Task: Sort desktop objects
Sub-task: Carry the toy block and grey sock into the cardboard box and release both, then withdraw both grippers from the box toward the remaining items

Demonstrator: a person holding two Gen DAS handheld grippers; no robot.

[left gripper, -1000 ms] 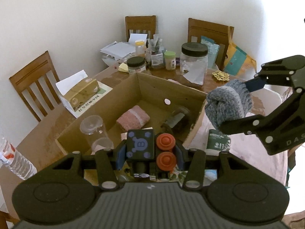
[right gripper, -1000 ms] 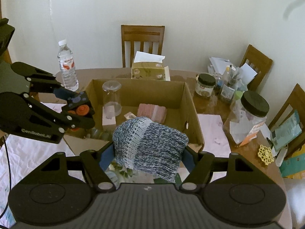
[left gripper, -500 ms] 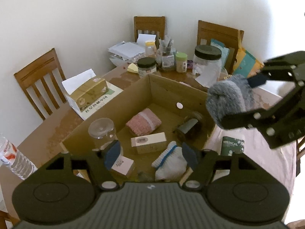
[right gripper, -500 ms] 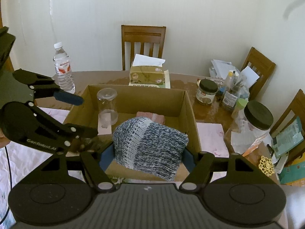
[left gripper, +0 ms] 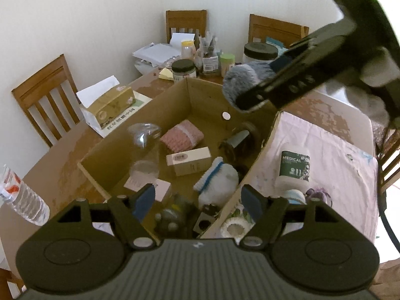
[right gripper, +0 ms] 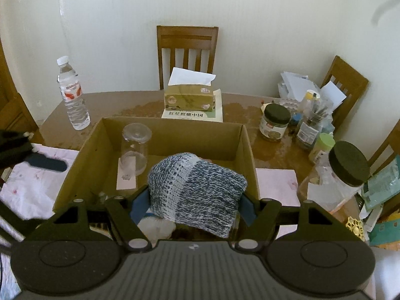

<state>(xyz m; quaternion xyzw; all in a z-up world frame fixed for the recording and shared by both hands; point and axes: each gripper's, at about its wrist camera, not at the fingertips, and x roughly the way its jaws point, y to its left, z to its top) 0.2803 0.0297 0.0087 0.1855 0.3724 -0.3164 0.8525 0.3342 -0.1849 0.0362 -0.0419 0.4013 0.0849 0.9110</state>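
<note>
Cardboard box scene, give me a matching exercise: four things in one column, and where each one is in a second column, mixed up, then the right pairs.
Things:
1. blue-grey knitted cloth
2. pink knitted cloth
3. water bottle
4. tissue box

Places:
A. on the floor of the cardboard box
B. standing on the table outside the box, at its far left corner in the right wrist view
C. held in the right gripper
D. on the table behind the box's far wall

Pairs: 1-C, 2-A, 3-B, 4-D

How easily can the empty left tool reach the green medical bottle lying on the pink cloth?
Probably yes: the left tool is open, and the green medical bottle lies uncovered just ahead, outside the cardboard box.
</note>
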